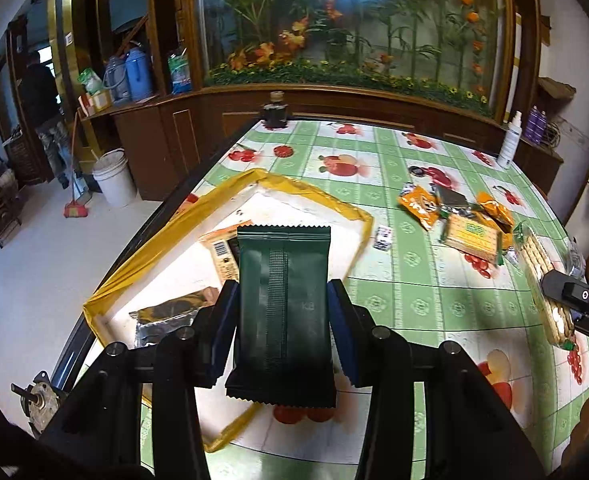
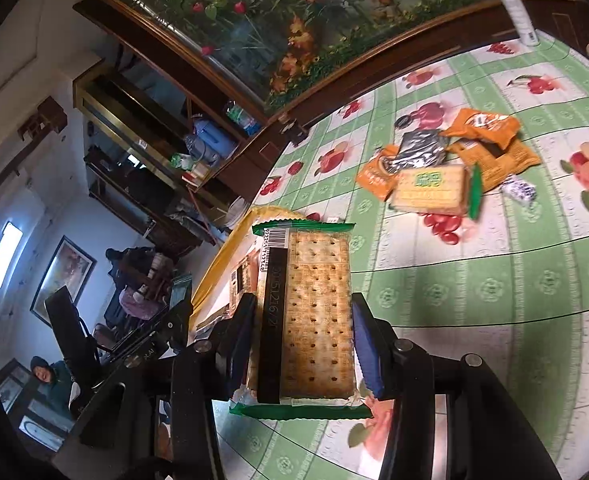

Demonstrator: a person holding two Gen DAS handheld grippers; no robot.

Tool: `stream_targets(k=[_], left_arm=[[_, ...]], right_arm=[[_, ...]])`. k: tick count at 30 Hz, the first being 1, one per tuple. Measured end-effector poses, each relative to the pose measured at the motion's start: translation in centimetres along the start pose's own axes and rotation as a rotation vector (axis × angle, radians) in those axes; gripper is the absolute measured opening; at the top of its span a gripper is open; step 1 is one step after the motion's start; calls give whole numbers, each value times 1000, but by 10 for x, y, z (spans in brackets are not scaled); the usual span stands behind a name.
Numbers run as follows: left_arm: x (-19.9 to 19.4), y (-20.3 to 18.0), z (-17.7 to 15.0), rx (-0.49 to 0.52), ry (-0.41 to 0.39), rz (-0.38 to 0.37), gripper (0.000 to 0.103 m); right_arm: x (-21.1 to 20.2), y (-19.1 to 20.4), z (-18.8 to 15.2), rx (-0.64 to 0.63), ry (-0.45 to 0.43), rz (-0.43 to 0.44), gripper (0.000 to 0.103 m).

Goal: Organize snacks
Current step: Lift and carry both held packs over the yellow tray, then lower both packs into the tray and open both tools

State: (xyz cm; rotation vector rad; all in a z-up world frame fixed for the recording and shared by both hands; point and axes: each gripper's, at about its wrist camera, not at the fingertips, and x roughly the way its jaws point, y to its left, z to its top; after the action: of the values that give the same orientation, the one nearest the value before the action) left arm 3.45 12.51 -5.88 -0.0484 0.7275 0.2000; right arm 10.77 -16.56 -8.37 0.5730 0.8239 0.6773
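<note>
Fruit-print tablecloth (image 1: 414, 292) before floral mural (image 1: 350, 20); left tool (image 1: 282, 320) clamping green packet (image 1: 282, 304), right tool (image 2: 302, 344) cracker pack (image 2: 314, 312).

White bucket (image 1: 114, 178), spray bottle (image 1: 509, 142), dark jar (image 1: 275, 112), broom (image 1: 75, 208)

A matt dark-green foil packet (image 1: 282, 312); a clear glossy cracker wrapper (image 2: 310, 316); glossy patterned plastic cloth covers the surface (image 1: 434, 296).

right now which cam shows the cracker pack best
The right wrist view: the cracker pack fills the centre, held between the right gripper fingers. The left wrist view shows it only small and foreshortened at the right edge.
</note>
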Motion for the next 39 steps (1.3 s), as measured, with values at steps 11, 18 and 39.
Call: stream_targets(k=[11,18,39], left_arm=[[8,28,-1,-41,13,31,42],[17,45,0,-70,28,46,42],[64,92,-6,-173,124,41,42]], right_arm=[[49,21,7,-22,66,46,47],[80,44,16,-59,105,79,47],[202,105,26,-232,216,42,47]])
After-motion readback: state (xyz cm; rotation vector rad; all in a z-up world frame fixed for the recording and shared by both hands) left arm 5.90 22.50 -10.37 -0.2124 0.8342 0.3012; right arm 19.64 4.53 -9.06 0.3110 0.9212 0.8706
